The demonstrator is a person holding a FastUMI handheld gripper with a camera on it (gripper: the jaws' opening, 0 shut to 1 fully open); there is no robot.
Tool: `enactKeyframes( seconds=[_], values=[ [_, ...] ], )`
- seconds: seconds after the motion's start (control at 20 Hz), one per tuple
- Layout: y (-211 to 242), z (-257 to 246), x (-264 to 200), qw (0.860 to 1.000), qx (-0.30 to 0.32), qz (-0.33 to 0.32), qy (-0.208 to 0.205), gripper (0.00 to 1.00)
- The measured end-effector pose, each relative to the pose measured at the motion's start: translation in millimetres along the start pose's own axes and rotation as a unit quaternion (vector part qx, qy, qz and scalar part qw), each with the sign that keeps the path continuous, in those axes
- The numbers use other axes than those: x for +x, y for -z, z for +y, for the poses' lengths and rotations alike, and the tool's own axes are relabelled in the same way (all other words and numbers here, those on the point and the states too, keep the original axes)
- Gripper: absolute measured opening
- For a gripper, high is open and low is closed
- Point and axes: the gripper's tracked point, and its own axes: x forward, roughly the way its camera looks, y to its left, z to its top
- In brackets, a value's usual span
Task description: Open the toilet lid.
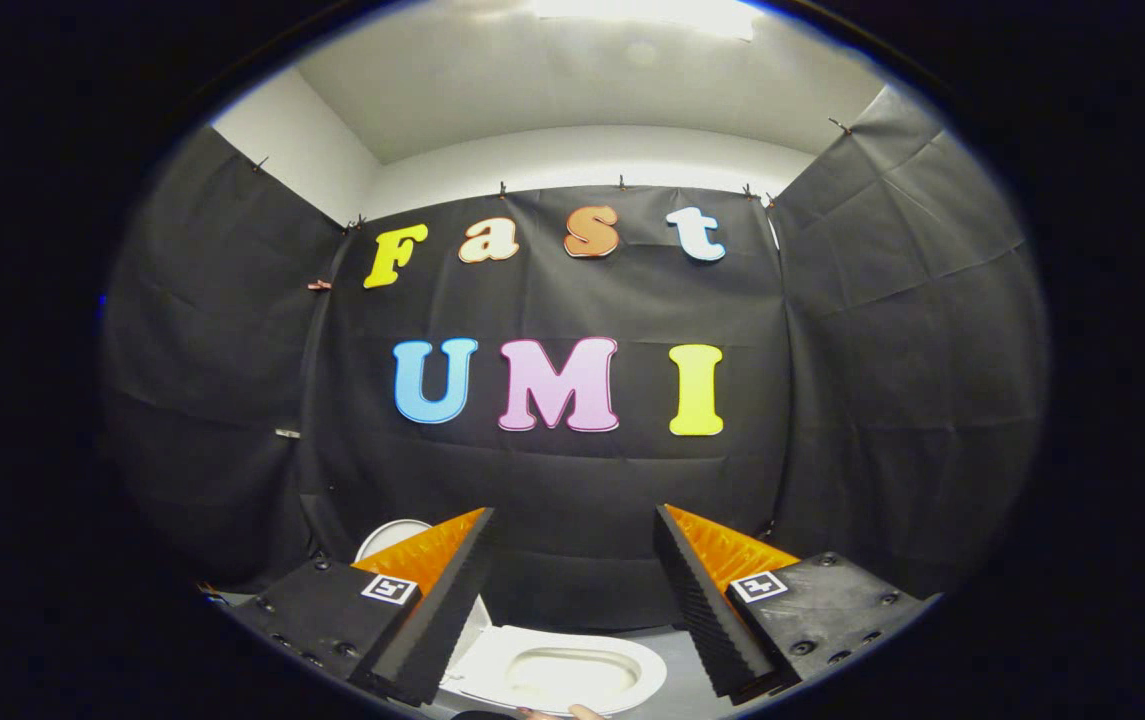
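A small white toilet sits low down, beyond and below my fingers. Its seat ring (632, 665) with the open bowl shows in the gap between them. The white lid (394, 534) stands raised at the toilet's left end, mostly hidden behind my left finger (432, 590). My gripper (574, 512) is open and high above the toilet. Nothing lies between its black ribbed pads, and neither pad touches the lid or seat.
Black cloth walls close in on the back and both sides. The toilet rests on a grey surface (677, 645). A person's fingertip (587, 712) shows just in front of the seat ring.
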Motion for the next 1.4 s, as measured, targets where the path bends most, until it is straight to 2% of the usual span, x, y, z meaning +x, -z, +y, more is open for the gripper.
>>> enactKeyframes(
  seconds=[0.4, 1.4],
  values=[
    [13.8, 11.5, 4.5, 1.0, -0.002, 0.016, -0.018, 0.98],
    [29.5, 6.3, 13.2, 0.999, 0.003, 0.037, -0.004, 0.98]
  ],
)
